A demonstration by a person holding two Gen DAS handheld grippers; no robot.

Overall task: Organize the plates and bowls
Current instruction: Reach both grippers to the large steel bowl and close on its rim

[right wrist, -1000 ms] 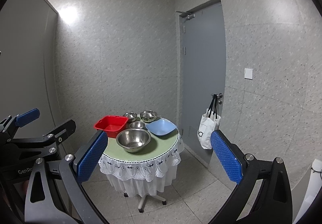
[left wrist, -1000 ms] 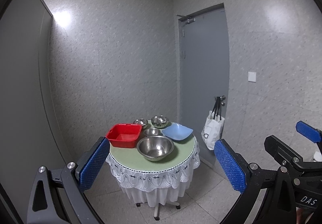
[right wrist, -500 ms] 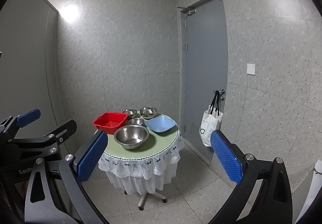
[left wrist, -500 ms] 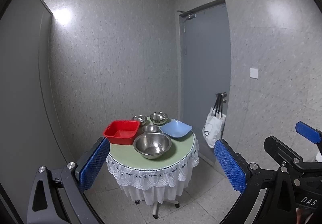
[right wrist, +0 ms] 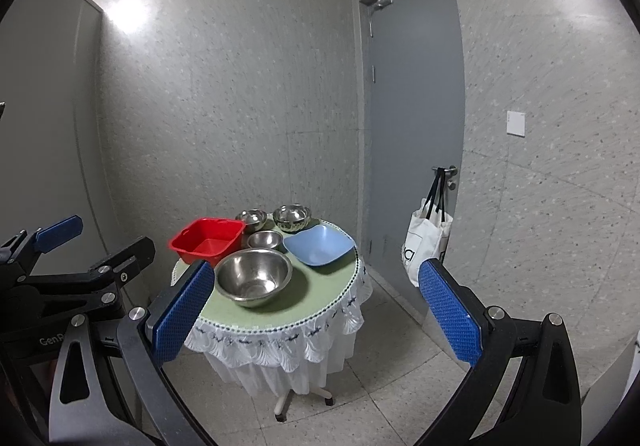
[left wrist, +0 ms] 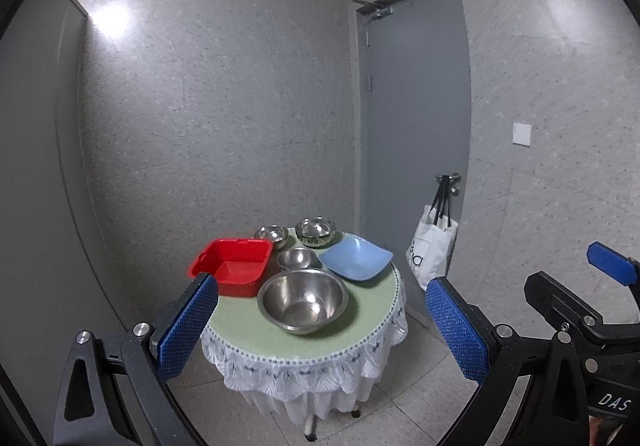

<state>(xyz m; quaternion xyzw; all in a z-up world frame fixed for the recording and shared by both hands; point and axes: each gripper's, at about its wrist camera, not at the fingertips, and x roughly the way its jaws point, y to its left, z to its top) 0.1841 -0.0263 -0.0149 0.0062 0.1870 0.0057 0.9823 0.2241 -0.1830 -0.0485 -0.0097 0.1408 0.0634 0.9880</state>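
A small round table (left wrist: 240, 322) with a green top and white frilled cloth holds a large steel bowl (left wrist: 302, 300) at the front, a red square basin (left wrist: 232, 260) at the left, a blue square plate (left wrist: 355, 258) at the right, and three small steel bowls (left wrist: 296, 258) behind. The same set shows in the right wrist view, with the large bowl (right wrist: 253, 276), red basin (right wrist: 207, 240) and blue plate (right wrist: 319, 244). My left gripper (left wrist: 320, 326) and right gripper (right wrist: 316, 304) are both open and empty, some way short of the table.
A grey door (left wrist: 416, 117) stands behind the table at the right, with a white tote bag (left wrist: 432, 252) hanging from its handle. Speckled walls close in the corner. The floor around the table's pedestal is tiled.
Both grippers have moved closer to the table, which looks larger now. The jaws have stayed open. Nothing on the table has moved.
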